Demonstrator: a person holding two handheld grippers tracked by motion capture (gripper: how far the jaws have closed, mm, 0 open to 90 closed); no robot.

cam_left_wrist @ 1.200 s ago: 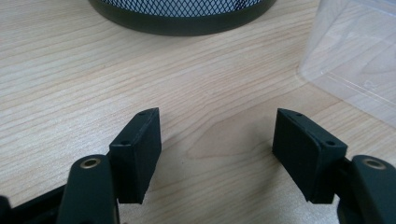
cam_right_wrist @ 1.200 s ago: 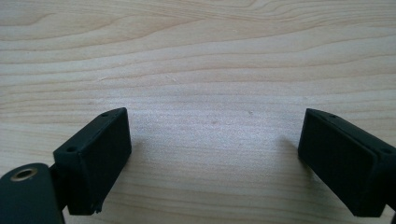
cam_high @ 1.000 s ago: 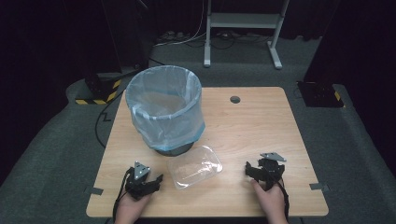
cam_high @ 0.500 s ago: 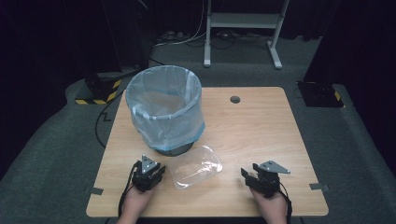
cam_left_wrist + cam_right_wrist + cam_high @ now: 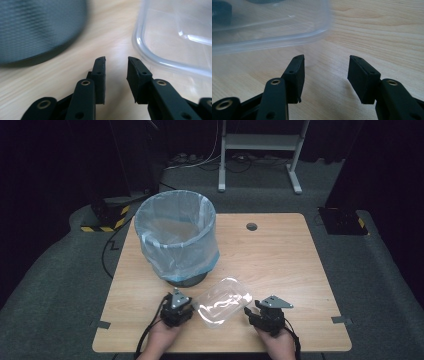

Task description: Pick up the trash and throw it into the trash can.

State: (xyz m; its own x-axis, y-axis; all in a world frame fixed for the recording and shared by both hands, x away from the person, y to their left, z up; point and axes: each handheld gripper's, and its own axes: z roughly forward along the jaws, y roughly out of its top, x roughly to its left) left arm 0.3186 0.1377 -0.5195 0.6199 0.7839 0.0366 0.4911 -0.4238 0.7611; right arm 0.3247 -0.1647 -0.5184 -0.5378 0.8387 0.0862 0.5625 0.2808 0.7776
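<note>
- Off the table's far left corner, a black box with yellow-and-black hazard stripes (image 5: 102, 217) sits on the grey carpet, a cable running from it toward the table.
- On the left half of the wooden table (image 5: 290, 265) stands a round bin (image 5: 177, 240) lined with a pale blue plastic bag, upright, its dark base showing under the bag's hem.
- In front of the bin, at the near edge, the person's left hand (image 5: 162, 337) holds the left gripper (image 5: 176, 309). In the left gripper view (image 5: 115, 66) its jaws stand a narrow way apart with nothing between them, only bare wood, and the bin's dark base is a blur at upper left.
- Just right of that gripper lies a clear plastic container (image 5: 222, 301), empty, slanted across the table between the two grippers. Its rounded rim (image 5: 150, 53) passes just beyond the left gripper's right jaw; whether it touches the jaw, I cannot tell.
- Right of the container, the right hand (image 5: 280, 345) holds the right gripper (image 5: 267, 314), grey plate on top. In the right gripper view (image 5: 325, 63) its jaws are spread wide over bare wood, holding nothing, and the container's edge (image 5: 287, 37) lies just ahead of them, off to the left.
- Far back on the table, toward the middle, is a small dark round hole (image 5: 251, 226).
- Beyond the table stands a white metal frame (image 5: 260, 150) on the carpet.
</note>
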